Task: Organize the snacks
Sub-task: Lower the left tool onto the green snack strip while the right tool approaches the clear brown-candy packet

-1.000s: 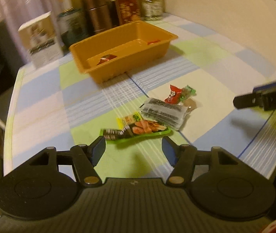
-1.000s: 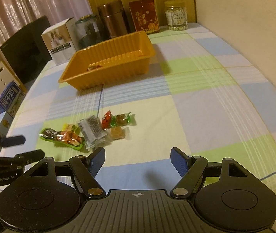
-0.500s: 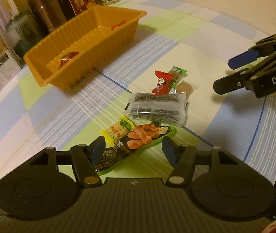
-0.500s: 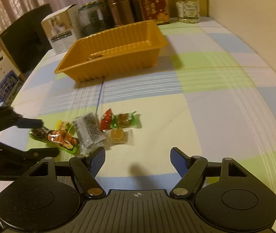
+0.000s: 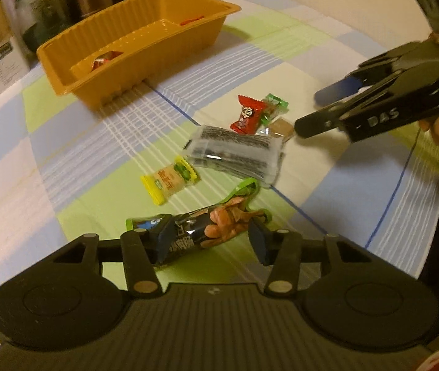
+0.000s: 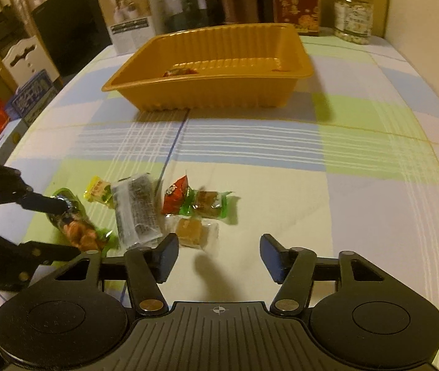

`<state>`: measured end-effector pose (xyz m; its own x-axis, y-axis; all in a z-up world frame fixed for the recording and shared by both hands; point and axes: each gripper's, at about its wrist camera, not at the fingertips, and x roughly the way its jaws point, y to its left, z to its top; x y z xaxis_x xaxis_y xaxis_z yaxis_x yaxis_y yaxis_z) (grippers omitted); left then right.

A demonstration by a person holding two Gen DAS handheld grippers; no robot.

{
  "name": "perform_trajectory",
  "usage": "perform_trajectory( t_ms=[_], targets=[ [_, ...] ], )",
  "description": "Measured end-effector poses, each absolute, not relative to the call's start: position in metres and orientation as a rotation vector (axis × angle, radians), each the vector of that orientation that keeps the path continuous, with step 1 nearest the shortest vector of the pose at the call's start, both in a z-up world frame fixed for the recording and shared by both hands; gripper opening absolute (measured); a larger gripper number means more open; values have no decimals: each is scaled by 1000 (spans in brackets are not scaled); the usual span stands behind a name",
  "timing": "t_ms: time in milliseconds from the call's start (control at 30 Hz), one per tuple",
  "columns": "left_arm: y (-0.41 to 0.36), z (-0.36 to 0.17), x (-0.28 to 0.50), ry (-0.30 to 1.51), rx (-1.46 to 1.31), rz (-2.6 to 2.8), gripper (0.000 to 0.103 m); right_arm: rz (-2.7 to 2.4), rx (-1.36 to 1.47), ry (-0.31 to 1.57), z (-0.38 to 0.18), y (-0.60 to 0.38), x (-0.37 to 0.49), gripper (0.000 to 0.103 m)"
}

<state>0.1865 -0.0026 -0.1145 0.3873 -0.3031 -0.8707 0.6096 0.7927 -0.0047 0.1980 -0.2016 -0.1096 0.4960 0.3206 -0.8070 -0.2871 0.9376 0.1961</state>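
My left gripper (image 5: pixel 211 239) is open, its fingers on either side of a green snack packet (image 5: pixel 207 225) lying on the tablecloth; the packet also shows in the right wrist view (image 6: pixel 75 222). My right gripper (image 6: pixel 217 256) is open and empty, low over a brown candy (image 6: pixel 190 228). Nearby lie a grey seaweed pack (image 5: pixel 234 154), a yellow cracker (image 5: pixel 170 181), a red candy (image 5: pixel 248 114) and a green candy (image 5: pixel 273 108). The orange tray (image 6: pixel 207 92) at the back holds a few snacks (image 6: pixel 180 71).
Tins (image 6: pixel 239 0), a jar (image 6: pixel 353 15), a red box (image 6: pixel 296 0) and a white carton (image 6: pixel 129 21) stand behind the tray. A wall runs along the table's right side. Boxes and furniture (image 6: pixel 27 92) sit past the left edge.
My left gripper has come forward and down so the green packet now lies between its fingers. My right gripper has moved closer to the candies.
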Motion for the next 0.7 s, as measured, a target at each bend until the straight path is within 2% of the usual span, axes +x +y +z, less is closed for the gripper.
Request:
perform_trajectory(
  t_ms=[233, 467, 533, 700],
  targets=[
    [-9, -114, 172, 1004, 346, -599, 48, 470, -111, 972, -119, -179, 199, 57],
    [-11, -113, 175, 950, 430, -642, 48, 518, -137, 962, -128, -176, 207, 56],
    [-11, -115, 179, 944, 449, -665, 48, 526, -148, 952, -129, -177, 208, 54],
    [-13, -121, 188, 979, 457, -719, 51, 528, -166, 933, -129, -176, 207, 41]
  ],
)
